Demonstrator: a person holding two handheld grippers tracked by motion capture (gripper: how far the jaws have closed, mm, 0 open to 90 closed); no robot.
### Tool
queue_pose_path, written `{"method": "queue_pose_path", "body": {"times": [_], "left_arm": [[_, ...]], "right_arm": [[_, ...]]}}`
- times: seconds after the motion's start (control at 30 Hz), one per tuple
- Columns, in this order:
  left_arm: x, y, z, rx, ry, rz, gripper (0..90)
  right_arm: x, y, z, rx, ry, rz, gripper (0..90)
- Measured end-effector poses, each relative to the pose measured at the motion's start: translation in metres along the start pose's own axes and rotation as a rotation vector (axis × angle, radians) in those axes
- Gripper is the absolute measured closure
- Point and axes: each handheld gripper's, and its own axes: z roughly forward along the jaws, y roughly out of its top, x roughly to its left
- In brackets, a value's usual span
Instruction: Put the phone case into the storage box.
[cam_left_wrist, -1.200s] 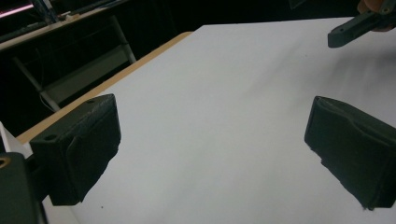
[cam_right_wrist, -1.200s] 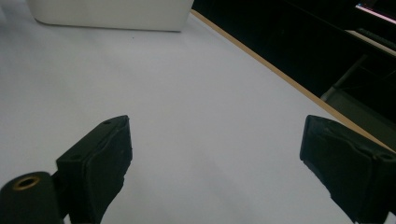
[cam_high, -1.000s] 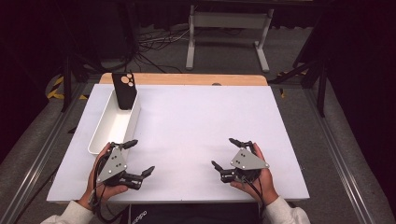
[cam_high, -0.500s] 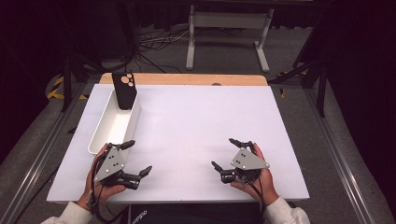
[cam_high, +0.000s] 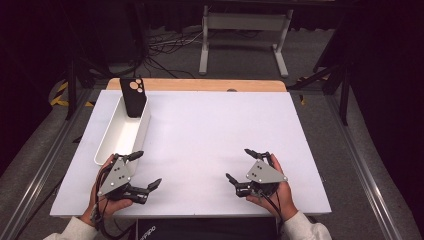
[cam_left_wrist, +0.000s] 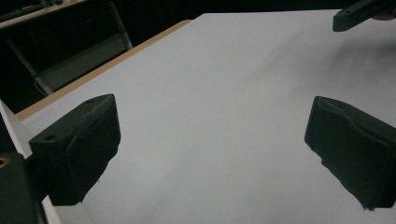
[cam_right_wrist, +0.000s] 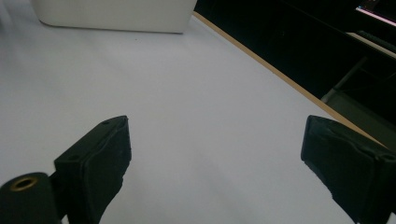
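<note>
A: Two grippers, held by a person at the near edge of a white table (cam_high: 210, 135). The left gripper (cam_high: 142, 170) sits just beside the near end of a long white bin (cam_high: 120, 137).

B: And its jaws?

A: Spread wide, holding nothing. The right gripper (cam_high: 240, 165) rests well apart on the other side, jaws equally spread and empty.

B: What is in the bin?

A: A black phone case (cam_high: 134, 96) stands upright, leaning against the bin's far end, well away from both grippers.

Tabletop (cam_high: 210, 135) open btwn grippers; bin (cam_high: 122, 132) w/ phone case (cam_high: 133, 96), probably, blocks left.
</note>
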Motion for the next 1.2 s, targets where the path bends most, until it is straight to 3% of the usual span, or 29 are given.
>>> {"method": "queue_pose_path", "body": {"times": [1.2], "left_arm": [[0.0001,0.0001,0.0082,0.026,-0.039,0.002,5.1]], "right_arm": [[-0.0055,-0.0036,0.0008,0.005,-0.003,0.017,9.1]]}}
